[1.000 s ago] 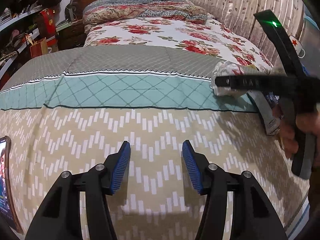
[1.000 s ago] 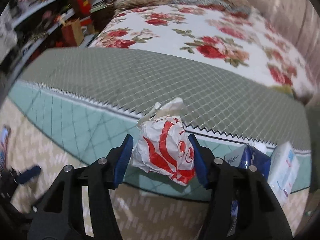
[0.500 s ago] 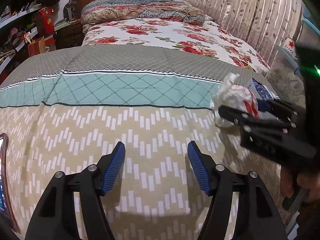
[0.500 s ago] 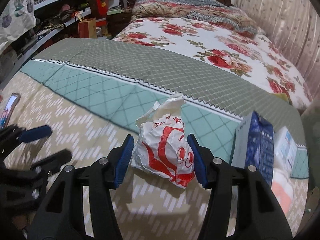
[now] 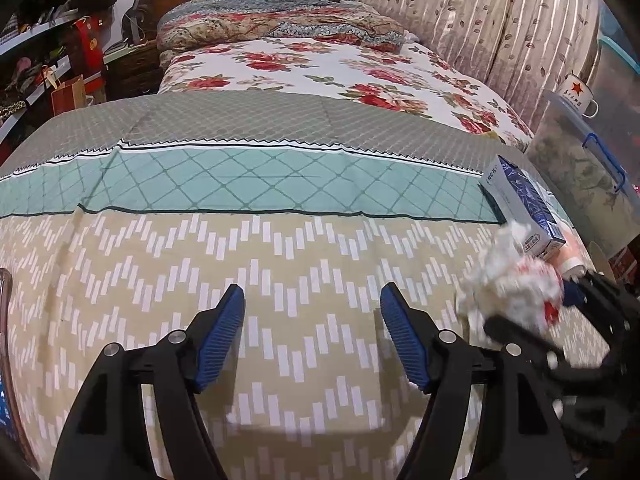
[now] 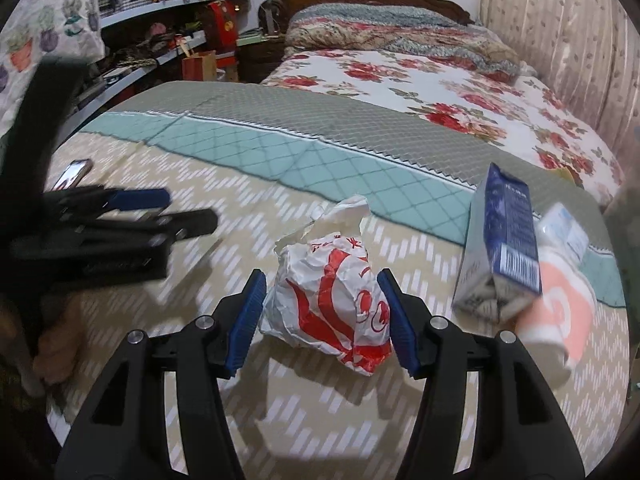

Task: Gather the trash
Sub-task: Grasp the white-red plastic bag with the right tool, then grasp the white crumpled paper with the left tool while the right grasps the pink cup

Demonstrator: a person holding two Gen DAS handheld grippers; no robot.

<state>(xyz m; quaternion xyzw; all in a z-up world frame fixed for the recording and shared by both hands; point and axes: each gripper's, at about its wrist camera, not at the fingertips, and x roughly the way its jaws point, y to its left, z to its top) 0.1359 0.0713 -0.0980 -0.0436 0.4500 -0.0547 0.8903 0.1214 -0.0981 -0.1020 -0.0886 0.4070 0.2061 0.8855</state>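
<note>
Open bedspread [image 5: 280, 264] lay ahead of the left gripper [image 5: 312, 332], whose jaws were opening with nothing between them, leaving free passage forward and to the left of its fingers. To their right, the right gripper [image 5: 560, 340] and a crumpled bag [image 6: 332, 300] blocked the way. The bag sat between the right gripper's [image 6: 322, 316] opening jaws, its sides against both pads. Just right of those fingers, a blue carton [image 6: 500, 244] and a pink-and-white tube [image 6: 560, 312] crowded the bed's edge. A phone [image 6: 74, 172] lay far left, beyond the left gripper.
</note>
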